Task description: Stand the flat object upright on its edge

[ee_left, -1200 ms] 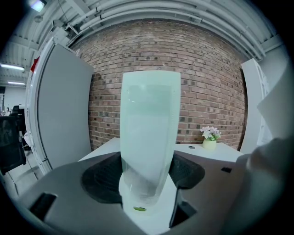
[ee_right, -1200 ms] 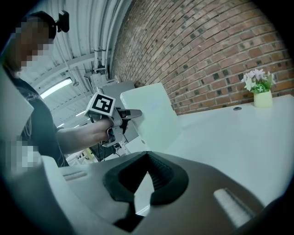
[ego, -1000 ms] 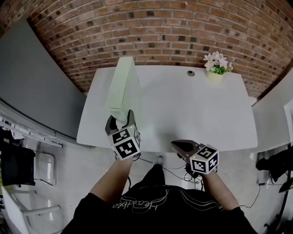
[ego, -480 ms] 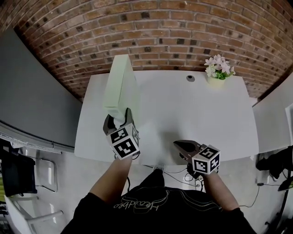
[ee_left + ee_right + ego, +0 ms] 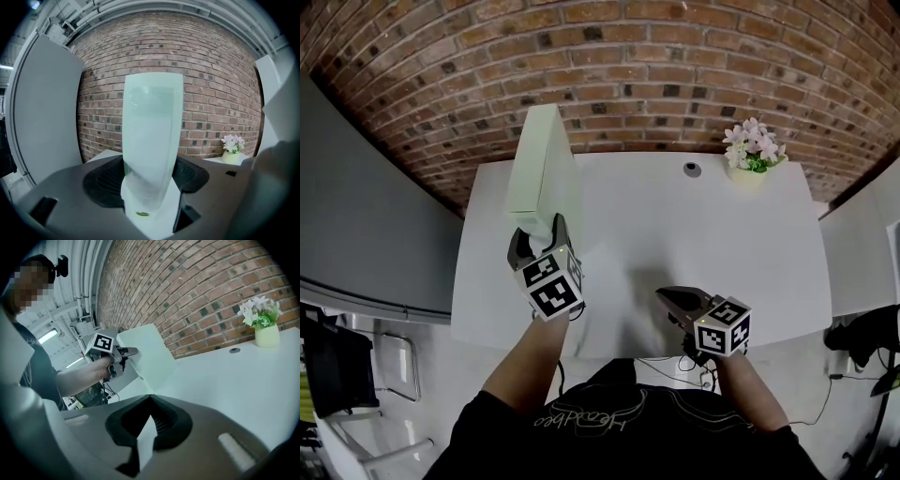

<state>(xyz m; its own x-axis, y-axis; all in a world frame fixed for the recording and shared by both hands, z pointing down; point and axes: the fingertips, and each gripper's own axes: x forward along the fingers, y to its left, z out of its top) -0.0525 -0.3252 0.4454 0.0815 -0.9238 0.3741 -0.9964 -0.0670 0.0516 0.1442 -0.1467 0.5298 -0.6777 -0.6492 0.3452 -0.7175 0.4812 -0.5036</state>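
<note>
The flat object (image 5: 542,164) is a pale green, thin rectangular panel. My left gripper (image 5: 537,239) is shut on its near end and holds it edge-on, tilted up over the left part of the white table (image 5: 703,234). In the left gripper view the panel (image 5: 152,136) rises straight up between the jaws. The right gripper view shows the panel (image 5: 147,357) from the side, its low corner close to the tabletop, with the left gripper (image 5: 123,352) clamped on its edge. My right gripper (image 5: 667,298) is shut and empty near the table's front edge.
A small pot of pink and white flowers (image 5: 750,150) stands at the table's back right, with a round cable grommet (image 5: 692,170) beside it. A brick wall (image 5: 675,66) runs behind the table. A grey partition (image 5: 366,206) stands to the left.
The left gripper has shifted a little left and up with the panel, whose far end now reaches higher against the brick wall. The right gripper has barely moved.
</note>
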